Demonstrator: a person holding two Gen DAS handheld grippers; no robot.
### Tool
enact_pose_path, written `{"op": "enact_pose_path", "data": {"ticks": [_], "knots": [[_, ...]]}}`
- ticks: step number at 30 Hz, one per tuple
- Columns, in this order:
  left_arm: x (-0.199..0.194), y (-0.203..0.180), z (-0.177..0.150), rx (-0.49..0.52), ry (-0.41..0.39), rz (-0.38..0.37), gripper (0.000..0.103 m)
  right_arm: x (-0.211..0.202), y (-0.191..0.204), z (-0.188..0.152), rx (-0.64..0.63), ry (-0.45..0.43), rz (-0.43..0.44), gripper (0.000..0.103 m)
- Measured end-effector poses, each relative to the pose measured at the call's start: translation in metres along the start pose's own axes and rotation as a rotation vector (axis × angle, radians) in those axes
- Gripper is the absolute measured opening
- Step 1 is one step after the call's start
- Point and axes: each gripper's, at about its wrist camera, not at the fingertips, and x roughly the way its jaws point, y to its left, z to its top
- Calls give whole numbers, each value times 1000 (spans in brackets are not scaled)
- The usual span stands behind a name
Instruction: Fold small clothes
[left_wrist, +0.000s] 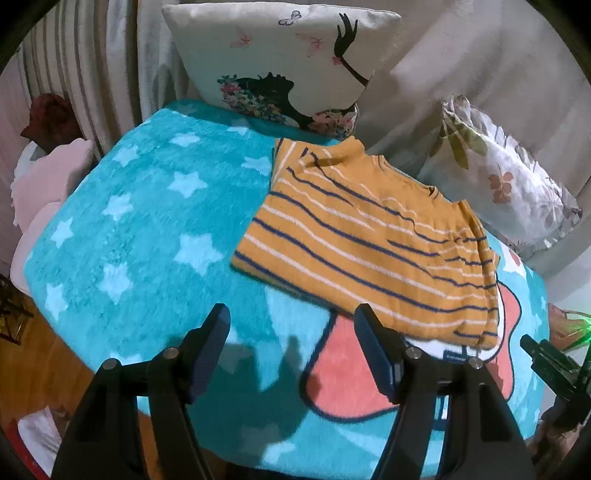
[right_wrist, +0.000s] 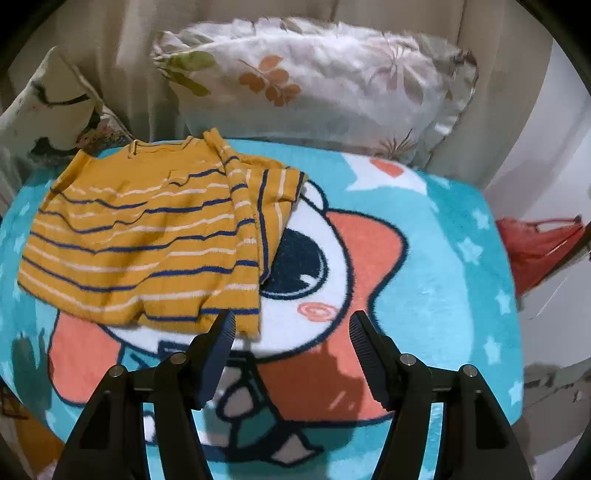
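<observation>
Left wrist view, item by item.

Left gripper (left_wrist: 291, 325): hovering over the near part of the blanket, jaws spread wide, holding nothing; right-hand fingertip (left_wrist: 364, 321) sitting just beside the near hem of the shirt, contact not discernible.

Striped shirt (left_wrist: 369, 243): mustard with navy and white stripes, lying on the right half of the blanket, neckline pointing far, right sleeve side doubled inward and bunching in layers along the right edge.

Turquoise blanket (left_wrist: 147, 229): bearing pale stars on the left and a coral cartoon patch near right, spreading under everything.

Silhouette cushion (left_wrist: 280, 62): leaning upright at the far edge, printed with a dark figure and flowers.

Leaf-print pillow (left_wrist: 498, 173): resting far right, just beside the shirt's shoulder.

Right gripper (left_wrist: 550, 363): showing only partly at the near right edge of this view.

Right wrist view, item by item.

Right gripper (right_wrist: 291, 325): hanging above the cartoon face, jaws wide apart, gripping nothing; left-hand fingertip (right_wrist: 223, 328) lying close to the shirt's near right corner.

Striped shirt (right_wrist: 147, 236): occupying the left portion, folded sleeve (right_wrist: 273, 199) overlapping the body along its right side.

Turquoise blanket (right_wrist: 461, 258): showing a large cartoon eye and coral shapes.

Leaf-print pillow (right_wrist: 314, 81): lying across the far side.

Red bag (right_wrist: 535, 247): sitting off the blanket at right.
</observation>
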Motion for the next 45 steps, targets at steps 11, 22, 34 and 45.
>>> {"op": "enact_pose_path", "data": {"ticks": [11,22,34,45], "knots": [[1,20,-9,-18,22,34,71,-10,21,-5,-49,-13,4,69],[47,53,17,-20,90,25,72,5,67,17,-72,27,-22,69],[148,73,71,23,210,-90,74,22,145,48,-54,110,16,69],[148,125,99,10,246,-116,0,40,231,83,-99,180,91,69]]}}
